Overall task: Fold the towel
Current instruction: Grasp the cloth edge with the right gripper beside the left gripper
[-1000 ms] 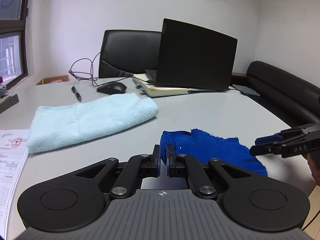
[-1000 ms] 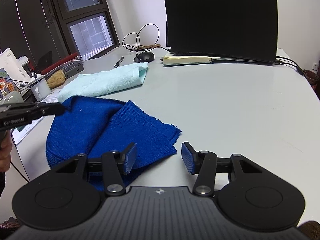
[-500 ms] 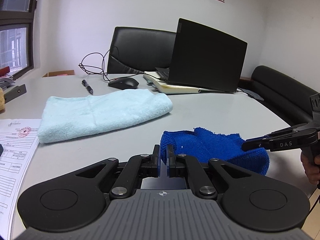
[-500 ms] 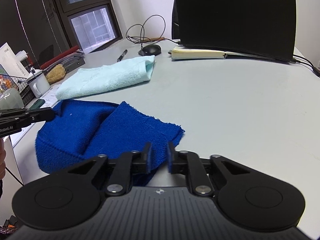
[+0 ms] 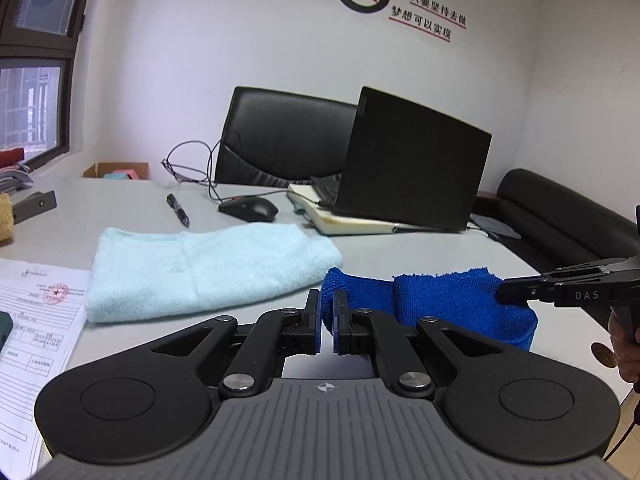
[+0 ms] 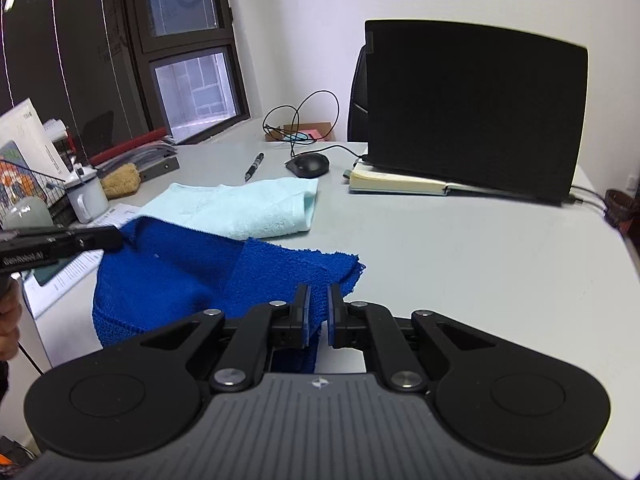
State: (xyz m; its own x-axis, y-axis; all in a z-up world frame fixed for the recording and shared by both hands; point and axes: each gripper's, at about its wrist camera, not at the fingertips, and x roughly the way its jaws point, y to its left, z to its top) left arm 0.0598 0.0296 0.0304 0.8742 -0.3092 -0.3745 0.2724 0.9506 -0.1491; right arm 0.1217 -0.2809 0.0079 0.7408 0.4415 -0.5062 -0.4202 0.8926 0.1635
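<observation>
A blue towel (image 5: pixel 440 300) hangs lifted between both grippers above the grey table's near edge. My left gripper (image 5: pixel 326 320) is shut on one blue corner; it also shows at the left of the right wrist view (image 6: pixel 108 238). My right gripper (image 6: pixel 318 312) is shut on the towel's other near corner; it also shows at the right of the left wrist view (image 5: pixel 508 292). The blue towel (image 6: pixel 192 280) sags in a doubled fold between them. A light blue towel (image 5: pixel 208 268) lies folded on the table behind, also seen in the right wrist view (image 6: pixel 248 208).
A black laptop (image 5: pixel 408 164) stands on a notebook (image 6: pixel 396 182) at the back. A mouse (image 5: pixel 248 209), a pen (image 5: pixel 178 210) and cables lie beyond the light towel. Papers (image 5: pixel 32 320) lie at the left. A mug (image 6: pixel 86 196) and a wire rack stand at the far left. A black chair (image 5: pixel 280 140) is behind.
My right gripper closed on the blue towel's corner. Both grippers have lifted the towel off the table, and the left wrist view has tilted upward.
</observation>
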